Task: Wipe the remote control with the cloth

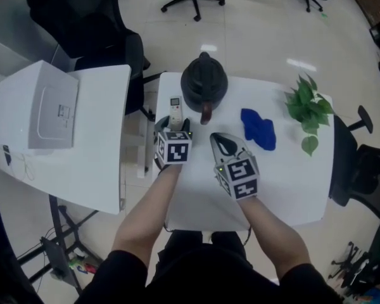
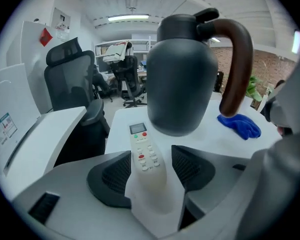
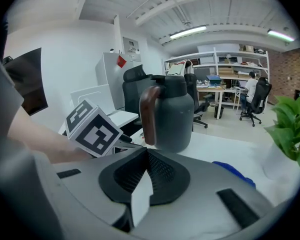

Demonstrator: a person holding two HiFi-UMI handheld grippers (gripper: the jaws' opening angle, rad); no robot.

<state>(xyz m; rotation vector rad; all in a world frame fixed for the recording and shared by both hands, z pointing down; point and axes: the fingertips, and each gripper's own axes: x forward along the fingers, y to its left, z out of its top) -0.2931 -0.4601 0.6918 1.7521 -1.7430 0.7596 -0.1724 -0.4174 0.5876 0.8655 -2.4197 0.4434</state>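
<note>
The white remote control [image 1: 175, 108] lies on the white table [image 1: 196, 198] just left of a dark jug. In the left gripper view the remote [image 2: 143, 151] runs lengthwise between the jaws of my left gripper [image 2: 151, 159], buttons up, with a gap to each pad. That left gripper [image 1: 173, 125] is open around the remote's near end. The blue cloth [image 1: 258, 129] sits crumpled right of the jug, apart from both grippers, and also shows as blue cloth [image 2: 240, 125] and blue cloth [image 3: 235, 173]. My right gripper [image 1: 223, 143] is shut and empty at mid-table; in its own view the right gripper [image 3: 146, 156] has its pads together.
The dark jug [image 1: 204, 82] with a brown handle stands just behind the remote. A potted plant [image 1: 309, 109] is at the table's right back. A white side desk with a white box [image 1: 44, 106] stands to the left; office chairs surround the table.
</note>
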